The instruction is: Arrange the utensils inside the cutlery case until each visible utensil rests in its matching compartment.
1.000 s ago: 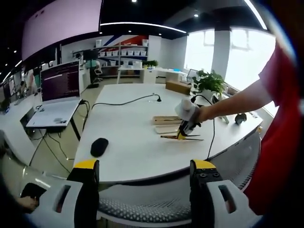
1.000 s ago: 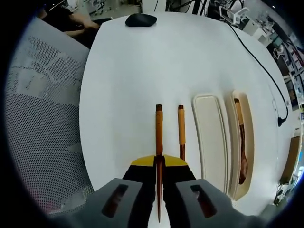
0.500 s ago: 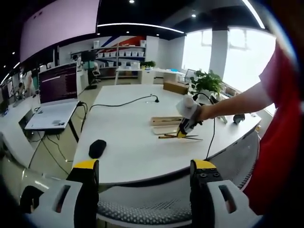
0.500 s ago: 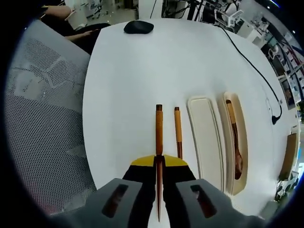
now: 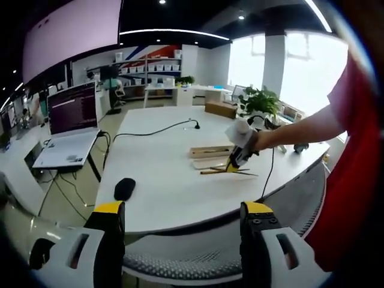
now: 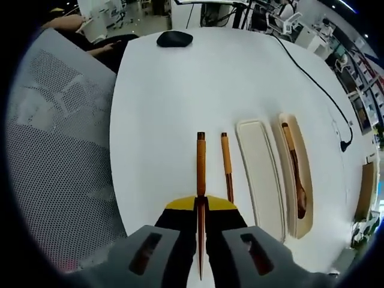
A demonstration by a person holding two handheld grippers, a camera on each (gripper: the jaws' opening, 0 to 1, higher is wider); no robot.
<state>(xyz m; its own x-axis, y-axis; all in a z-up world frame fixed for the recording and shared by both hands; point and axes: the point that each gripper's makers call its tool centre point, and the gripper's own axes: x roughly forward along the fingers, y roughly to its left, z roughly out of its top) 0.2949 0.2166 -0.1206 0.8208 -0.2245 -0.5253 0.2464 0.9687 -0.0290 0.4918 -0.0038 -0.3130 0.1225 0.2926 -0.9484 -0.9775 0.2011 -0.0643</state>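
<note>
My right hand-held gripper (image 6: pixel 200 211) pinches one chopstick (image 6: pixel 201 174); it could pivot, missing the case (image 6: pixel 255 129) at 2 o'clock. Left hand-held gripper (image 5: pixel 180 240) gapes wide.

Left view far back; right view overhead table (image 6: pixel 180 90).

No legible text — anywhere.

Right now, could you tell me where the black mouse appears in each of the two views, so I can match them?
Left gripper view: the black mouse lies left of centre, near the white table's near edge.
Right gripper view: the black mouse sits at the top, at the table's far end.
Shared landmark: the cutlery case, holding a wooden spoon.
</note>
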